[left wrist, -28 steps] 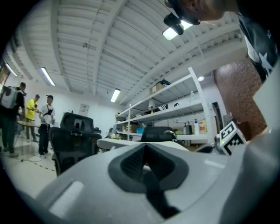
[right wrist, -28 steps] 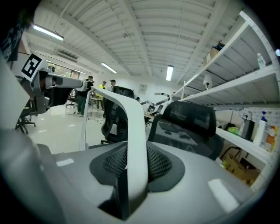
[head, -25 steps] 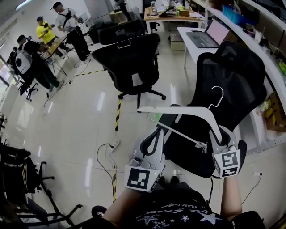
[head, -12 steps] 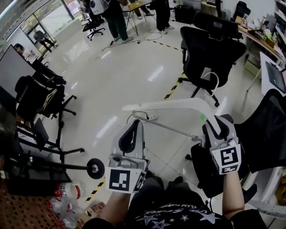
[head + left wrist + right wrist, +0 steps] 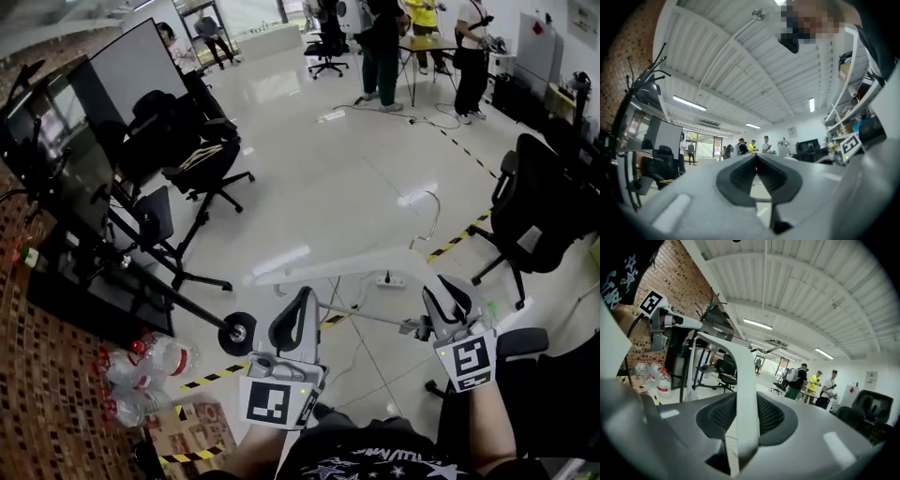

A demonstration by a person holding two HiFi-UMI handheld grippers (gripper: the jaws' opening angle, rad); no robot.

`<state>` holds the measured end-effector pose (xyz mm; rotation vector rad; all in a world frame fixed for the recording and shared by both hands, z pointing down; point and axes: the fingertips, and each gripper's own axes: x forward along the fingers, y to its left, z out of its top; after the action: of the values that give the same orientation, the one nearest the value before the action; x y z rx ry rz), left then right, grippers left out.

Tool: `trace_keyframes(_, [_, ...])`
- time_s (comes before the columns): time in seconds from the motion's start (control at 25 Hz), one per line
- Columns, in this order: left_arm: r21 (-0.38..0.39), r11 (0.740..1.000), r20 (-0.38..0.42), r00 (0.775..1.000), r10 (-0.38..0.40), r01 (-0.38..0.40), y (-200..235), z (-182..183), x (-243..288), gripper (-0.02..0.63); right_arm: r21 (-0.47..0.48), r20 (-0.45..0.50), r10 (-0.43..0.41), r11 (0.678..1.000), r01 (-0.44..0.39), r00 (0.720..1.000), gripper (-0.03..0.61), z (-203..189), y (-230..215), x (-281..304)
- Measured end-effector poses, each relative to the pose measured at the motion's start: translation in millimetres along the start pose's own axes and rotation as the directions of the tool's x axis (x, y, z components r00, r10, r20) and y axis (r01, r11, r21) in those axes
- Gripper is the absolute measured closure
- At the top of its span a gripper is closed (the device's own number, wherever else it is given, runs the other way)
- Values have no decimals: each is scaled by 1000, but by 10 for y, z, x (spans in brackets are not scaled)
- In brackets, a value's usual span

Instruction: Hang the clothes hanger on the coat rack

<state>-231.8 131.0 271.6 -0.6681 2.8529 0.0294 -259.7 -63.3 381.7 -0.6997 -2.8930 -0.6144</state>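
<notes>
A white clothes hanger [image 5: 349,265] with a thin wire hook [image 5: 428,214] floats level over the floor. My right gripper [image 5: 448,298] is shut on its right end, and in the right gripper view the white arm [image 5: 746,394] runs up between the pads. My left gripper [image 5: 302,307] is beside it, below the hanger's left half, shut and empty; its pads meet at the tips [image 5: 756,159]. The black coat rack [image 5: 647,89] with thin prongs stands to the left by the brick wall; it also shows in the right gripper view [image 5: 715,310].
Black office chairs stand at left [image 5: 187,159] and right [image 5: 539,211]. Water bottles [image 5: 141,366] lie by the brick wall [image 5: 47,394]. A black wheeled stand leg [image 5: 236,333] and yellow-black tape [image 5: 206,377] cross the floor. People [image 5: 384,37] stand far off.
The view has swung left from the office chairs and desks to the brick wall and rack. Both grippers moved along with it, and the hanger stays in the right one.
</notes>
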Motion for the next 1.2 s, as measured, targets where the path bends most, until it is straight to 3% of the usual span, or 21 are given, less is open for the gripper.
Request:
trace_keyframes(0.28, [70, 982, -8, 985, 175, -174, 1022, 77, -517, 609, -99, 81, 193, 978, -185, 978, 457, 627, 921, 735])
trace_keyframes(0.56, [145, 918, 17, 929, 371, -369, 2040, 152, -1067, 609, -226, 212, 377, 916, -330, 902, 457, 1332, 1884, 1625])
trace_keyframes(0.84, [166, 859, 51, 874, 482, -484, 2475, 311, -1559, 609, -323, 265, 460, 870, -372, 847, 457, 1832, 2513, 1953])
trace_keyframes(1.04, [162, 837, 53, 852, 521, -523, 2643, 311, -1806, 609, -346, 294, 511, 845, -409, 807, 459, 2104, 2883, 2026])
trace_keyframes(1.2, [148, 821, 54, 833, 550, -552, 2749, 348, -1945, 609, -380, 300, 532, 828, -412, 792, 458, 2226, 3111, 2066])
